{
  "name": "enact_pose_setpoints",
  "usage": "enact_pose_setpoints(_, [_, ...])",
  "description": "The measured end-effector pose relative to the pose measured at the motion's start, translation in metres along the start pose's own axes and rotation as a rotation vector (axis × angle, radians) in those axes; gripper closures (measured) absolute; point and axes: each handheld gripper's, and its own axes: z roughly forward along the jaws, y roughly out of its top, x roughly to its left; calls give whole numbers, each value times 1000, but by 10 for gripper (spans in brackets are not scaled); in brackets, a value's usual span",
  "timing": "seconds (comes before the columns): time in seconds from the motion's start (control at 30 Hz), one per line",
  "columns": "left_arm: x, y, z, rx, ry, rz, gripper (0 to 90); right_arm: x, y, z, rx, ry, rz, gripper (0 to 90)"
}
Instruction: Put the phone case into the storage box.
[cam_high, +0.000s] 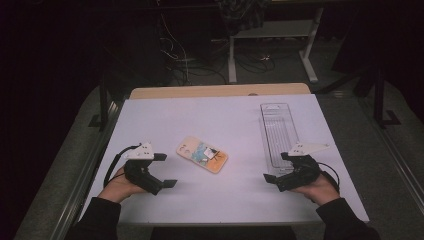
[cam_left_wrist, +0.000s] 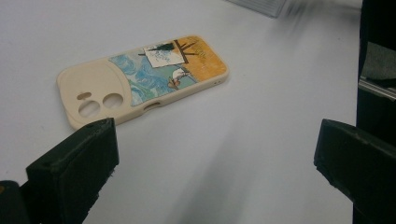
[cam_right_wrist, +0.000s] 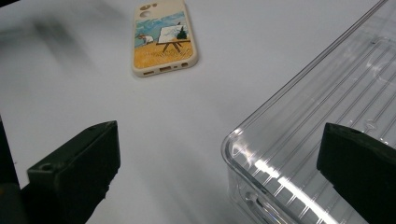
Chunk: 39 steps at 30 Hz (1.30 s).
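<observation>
White table (cam_high: 165, 200) with both hands at its near edge, work judged not yet begun. Landmark: the clear plastic bin (cam_high: 278, 131), a long ribbed tray lying empty along the table's right side. The phone case (cam_high: 202, 154), cream-rimmed with a painted scene and camera cut-outs, lies flat on the table well to the left of the bin, touched by neither tool. The right gripper (cam_high: 272, 167) rests just at the bin's near end, jaws spread wide with nothing between them; in the right gripper view the bin's corner (cam_right_wrist: 299, 154) sits ahead of the jaws. The left gripper (cam_high: 165, 170) rests farther left of the bin than the case, near it, jaws likewise wide apart and empty. Remaining, by judgement: grasping the case and carrying it across, probably into the bin.
</observation>
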Motion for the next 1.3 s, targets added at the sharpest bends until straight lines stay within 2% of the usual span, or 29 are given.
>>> enact_pose_setpoints(0.37, [0, 0, 0, 5, -1, -7, 0, 2, 12, -2, -33, 19, 0, 0])
enact_pose_setpoints(0.57, [0, 1, 2, 2, 1, -15, 0, 7, 22, 2, -46, 46, -7, 0])
enact_pose_setpoints(0.93, [0, 1, 3, 6, 1, -20, 0, 20, 36, 17, -50, 94, -18, 0])
enact_pose_setpoints(1.07, [1, 2, 4, 7, 3, -9, 0, 26, 41, 26, -47, 122, -28, 0])
enact_pose_setpoints(1.3, [2, 4, 6, -1, 12, -25, 0, 35, 45, 38, -47, 145, -42, 0])
